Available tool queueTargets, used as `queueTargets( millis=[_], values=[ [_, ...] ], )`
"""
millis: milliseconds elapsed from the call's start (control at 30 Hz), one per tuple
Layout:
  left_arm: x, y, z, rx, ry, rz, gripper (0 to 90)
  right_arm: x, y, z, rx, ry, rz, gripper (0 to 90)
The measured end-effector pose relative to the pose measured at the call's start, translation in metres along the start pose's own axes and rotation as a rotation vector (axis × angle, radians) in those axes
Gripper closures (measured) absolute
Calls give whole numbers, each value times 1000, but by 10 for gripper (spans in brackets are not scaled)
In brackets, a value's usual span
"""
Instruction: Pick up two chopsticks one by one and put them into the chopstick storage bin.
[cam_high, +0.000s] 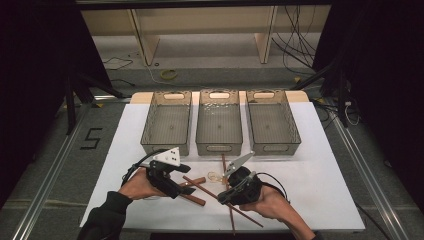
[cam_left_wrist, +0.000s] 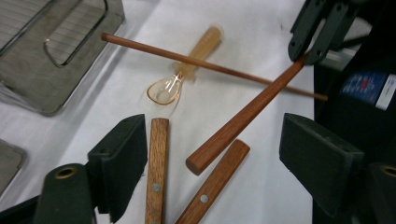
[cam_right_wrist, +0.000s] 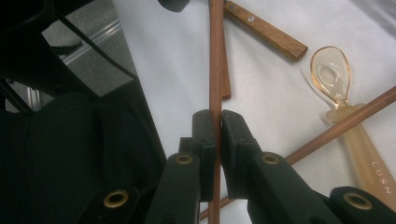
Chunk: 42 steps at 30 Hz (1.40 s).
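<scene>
White tabletop (cam_high: 320, 165), right claw (cam_right_wrist: 215, 123) pinching chopstick (cam_right_wrist: 215, 56), left claw (cam_left_wrist: 212, 154) spread, knife blades cut off

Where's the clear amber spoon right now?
In the high view the amber spoon lies on the white table, just ahead of the right claw, below the middle basket, with a chopstick across its handle.
</scene>
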<state>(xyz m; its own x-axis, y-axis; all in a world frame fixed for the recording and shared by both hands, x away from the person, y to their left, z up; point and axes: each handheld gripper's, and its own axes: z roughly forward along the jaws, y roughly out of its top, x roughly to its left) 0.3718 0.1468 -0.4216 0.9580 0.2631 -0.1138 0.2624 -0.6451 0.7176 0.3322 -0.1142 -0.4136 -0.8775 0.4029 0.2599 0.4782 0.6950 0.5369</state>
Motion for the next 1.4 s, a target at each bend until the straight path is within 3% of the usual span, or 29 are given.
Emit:
queueTargets(
  millis=[133, 367, 800, 900, 1400],
  values=[
    [-5, 2, 2, 42, -2, 48, 267, 1, 1, 1, 13, -1, -17, 852],
    [-11, 3, 1, 63, 3, 115, 333, 5, 3, 3, 44, 1, -45, 852],
    [-21, 4, 5, 120, -12, 198, 469, 10, 7, 4, 75, 6, -105, 852],
    [-22, 4, 4, 126, -28, 206, 542, 11, 8, 4, 80, 14, -127, 852],
    [-27, 4, 5, 157, -86, 244, 710, 12, 9, 4, 105, 36, -170, 851]
  ],
)
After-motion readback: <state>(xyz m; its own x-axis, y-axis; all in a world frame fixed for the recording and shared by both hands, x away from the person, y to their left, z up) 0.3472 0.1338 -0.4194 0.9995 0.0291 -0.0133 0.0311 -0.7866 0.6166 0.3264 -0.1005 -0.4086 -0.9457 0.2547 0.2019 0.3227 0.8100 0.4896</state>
